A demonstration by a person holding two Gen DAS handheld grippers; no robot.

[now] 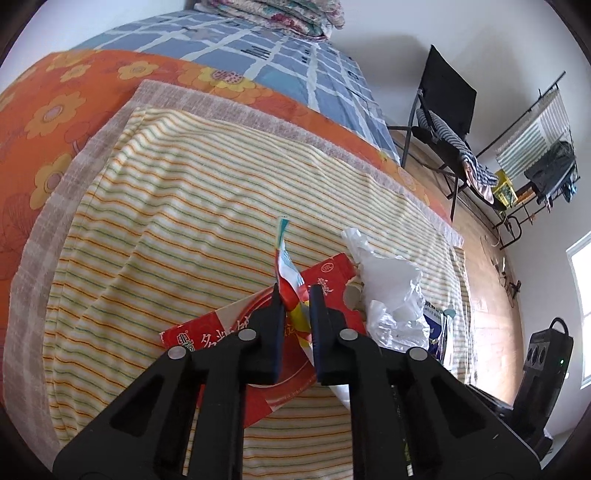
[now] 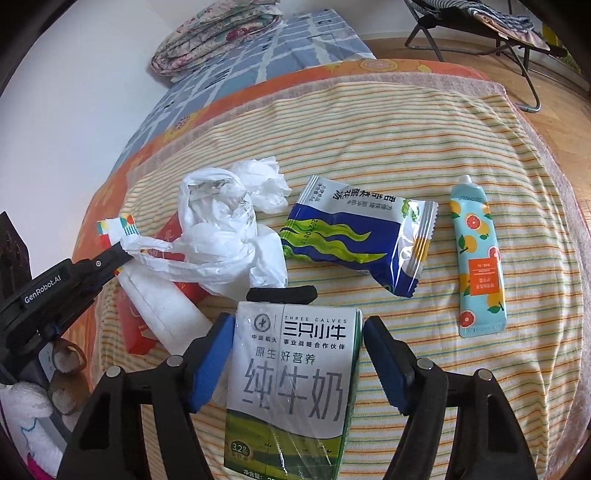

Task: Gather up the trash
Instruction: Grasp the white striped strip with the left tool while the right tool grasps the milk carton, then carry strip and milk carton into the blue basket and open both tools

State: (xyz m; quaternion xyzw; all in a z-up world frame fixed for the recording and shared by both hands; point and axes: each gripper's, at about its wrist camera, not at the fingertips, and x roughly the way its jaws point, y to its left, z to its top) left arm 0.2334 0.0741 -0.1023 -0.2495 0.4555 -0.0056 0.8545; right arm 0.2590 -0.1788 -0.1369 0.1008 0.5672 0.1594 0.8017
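Observation:
A white and green milk carton (image 2: 291, 369) lies on the striped towel (image 2: 406, 147), and my right gripper (image 2: 299, 321) is shut on it, a blue pad against each side. My left gripper (image 1: 295, 291) is shut on a colourful wrapper strip (image 1: 286, 266) that sticks up between its fingers, above a flat red box (image 1: 229, 332). In the right wrist view the left gripper (image 2: 122, 245) sits at the left beside a crumpled white plastic bag (image 2: 218, 229). A blue and green snack packet (image 2: 354, 240), a fruit-print tube (image 2: 476, 254) and a crumpled tissue (image 2: 266, 181) lie on the towel.
The towel covers an orange flowered sheet (image 1: 74, 103) on a bed with a blue checked cover (image 1: 258, 44) and a folded quilt (image 2: 214, 33). A folding chair (image 1: 443, 122), a drying rack (image 1: 535, 155) and a black device (image 1: 543, 362) stand on the wooden floor to the right.

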